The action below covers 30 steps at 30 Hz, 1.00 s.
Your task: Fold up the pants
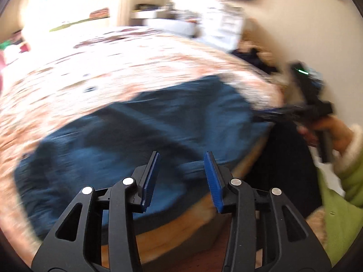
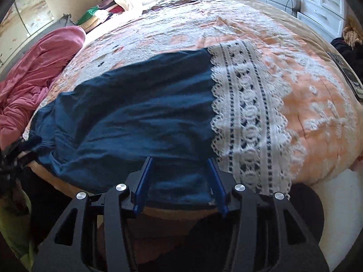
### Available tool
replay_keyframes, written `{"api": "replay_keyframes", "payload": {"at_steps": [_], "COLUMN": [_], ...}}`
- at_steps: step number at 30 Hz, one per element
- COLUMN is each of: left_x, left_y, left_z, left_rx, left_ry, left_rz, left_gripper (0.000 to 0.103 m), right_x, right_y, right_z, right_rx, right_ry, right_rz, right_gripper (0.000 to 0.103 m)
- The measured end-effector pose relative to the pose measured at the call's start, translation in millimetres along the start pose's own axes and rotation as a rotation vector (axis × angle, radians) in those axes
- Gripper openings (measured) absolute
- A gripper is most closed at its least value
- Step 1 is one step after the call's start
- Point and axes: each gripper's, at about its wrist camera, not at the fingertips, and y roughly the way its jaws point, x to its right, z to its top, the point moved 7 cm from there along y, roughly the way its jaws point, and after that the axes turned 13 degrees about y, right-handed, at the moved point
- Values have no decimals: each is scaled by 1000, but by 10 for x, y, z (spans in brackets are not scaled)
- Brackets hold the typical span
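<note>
Dark blue pants (image 2: 140, 113) with wide white lace hems (image 2: 247, 117) lie flat along the near edge of the bed; they also show blurred in the left wrist view (image 1: 127, 140). My left gripper (image 1: 182, 158) is open and empty, above the near edge of the pants by the waist end. My right gripper (image 2: 180, 161) is open and empty, just over the near edge of the blue cloth beside the lace. The right gripper also shows in the left wrist view (image 1: 272, 114), at the far end of the pants.
The bed has a peach and white bedspread (image 2: 317, 104). A pink blanket (image 2: 38, 72) lies heaped at the left. A dark remote (image 2: 347, 74) lies at the bed's right edge. White drawers (image 2: 322, 2) stand behind. My green sleeve (image 1: 340, 195) is at the right.
</note>
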Motion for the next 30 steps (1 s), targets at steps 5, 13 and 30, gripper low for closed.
{"api": "replay_keyframes", "payload": {"at_steps": [5, 13, 30], "left_x": [-483, -742, -1244], "left_y": [-118, -745, -481], "left_z": [-352, -617, -750], "left_rx": [-111, -23, -101], "left_ry": [-136, -268, -418], "left_rz": [172, 185, 284], "left_gripper": [40, 54, 29], "right_x": [44, 48, -1142], "right_y": [31, -54, -23], "right_z": [-34, -8, -120], "right_rx": [0, 19, -6], "right_ry": [-17, 18, -317], "right_rz": [-10, 13, 190], "right_gripper": [47, 50, 55]}}
